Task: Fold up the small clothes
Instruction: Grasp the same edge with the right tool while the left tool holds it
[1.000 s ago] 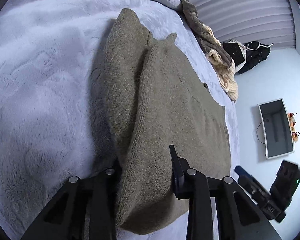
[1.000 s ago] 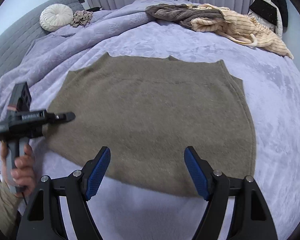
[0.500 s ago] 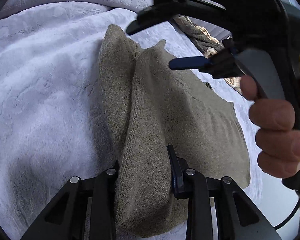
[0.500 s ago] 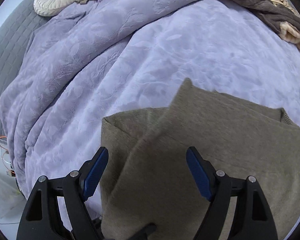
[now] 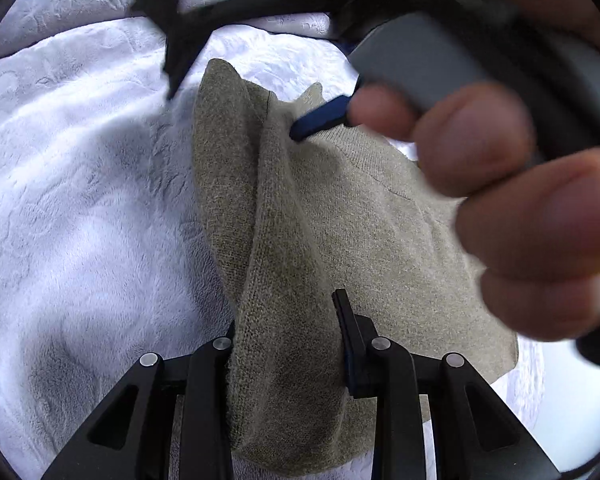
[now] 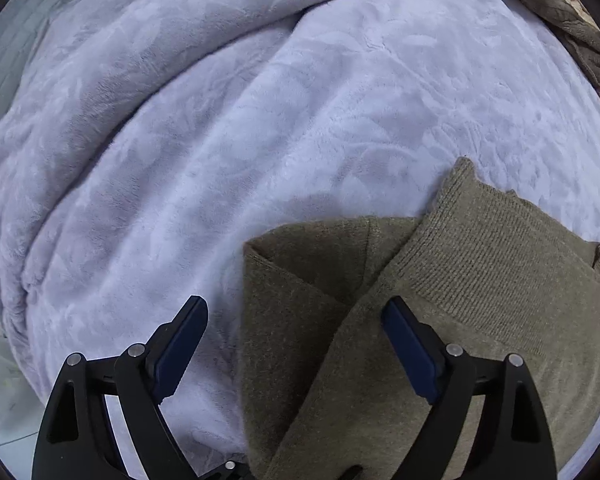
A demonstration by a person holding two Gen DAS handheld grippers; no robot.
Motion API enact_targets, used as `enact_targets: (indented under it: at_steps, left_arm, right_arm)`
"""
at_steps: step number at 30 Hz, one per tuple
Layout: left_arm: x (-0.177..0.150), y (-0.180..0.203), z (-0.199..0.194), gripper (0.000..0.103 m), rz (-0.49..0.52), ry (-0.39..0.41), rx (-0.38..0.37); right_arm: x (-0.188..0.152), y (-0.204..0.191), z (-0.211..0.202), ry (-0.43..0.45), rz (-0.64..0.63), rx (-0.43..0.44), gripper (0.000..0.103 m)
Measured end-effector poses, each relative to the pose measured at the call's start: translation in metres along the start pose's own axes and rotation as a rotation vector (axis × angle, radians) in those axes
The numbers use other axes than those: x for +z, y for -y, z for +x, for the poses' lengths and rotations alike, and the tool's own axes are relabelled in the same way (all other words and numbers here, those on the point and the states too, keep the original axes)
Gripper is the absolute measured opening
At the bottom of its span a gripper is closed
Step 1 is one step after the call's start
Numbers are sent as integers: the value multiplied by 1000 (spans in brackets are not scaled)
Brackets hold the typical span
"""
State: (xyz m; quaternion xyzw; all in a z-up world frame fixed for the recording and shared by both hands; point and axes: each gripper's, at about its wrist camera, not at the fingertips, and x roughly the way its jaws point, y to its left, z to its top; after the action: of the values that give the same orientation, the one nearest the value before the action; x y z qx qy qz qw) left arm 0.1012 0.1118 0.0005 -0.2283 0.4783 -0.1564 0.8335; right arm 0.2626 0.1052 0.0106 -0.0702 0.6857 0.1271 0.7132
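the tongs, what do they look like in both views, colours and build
Both are alike: black plastic frames with cut-out triangular openings and silver rivets at the pivots, and flat dark blue pads on the inner faces of the fingers. The left tongs and right tongs match. The right one's handle is grey. No sleeve shows.

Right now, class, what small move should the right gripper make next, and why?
Probably lower the right gripper and close it on the raised fold of the sweater. Its jaws, just opened wider, straddle that fold without pressing, while the left gripper clamps the near end.
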Motion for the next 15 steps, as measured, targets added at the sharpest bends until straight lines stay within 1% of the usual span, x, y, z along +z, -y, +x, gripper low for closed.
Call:
enact_targets:
  at_steps: [1, 2, 3, 4, 5, 7, 11, 15]
  left_arm:
    - [0, 2, 1, 32, 2, -1, 2]
    - [0, 2, 1, 32, 1, -4, 4]
    - [1, 3, 1, 32, 2, -6, 6]
    - [1, 4, 0, 32, 3, -8, 8]
    - [1, 5, -2, 32, 6, -8, 11]
    - [2, 11, -4, 31, 22, -10, 26]
    - [5, 27, -12, 29, 56, -6, 56]
    - [7, 38, -23, 29, 74, -4, 45]
  right_arm:
    - [0, -4, 6, -3, -29, -67, 89]
    - [0, -6, 8, 11, -56, -115, 84]
    - [-1, -6, 9, 18, -65, -141, 62]
    - [-2, -3, 7, 25, -58, -149, 41]
    - [-3, 2, 2, 33, -48, -119, 38]
    - [-8, 12, -9, 57, -54, -78, 22]
    - [-17, 25, -29, 95, -65, -7, 19]
    - [-27, 33, -51, 139, -100, 59, 19]
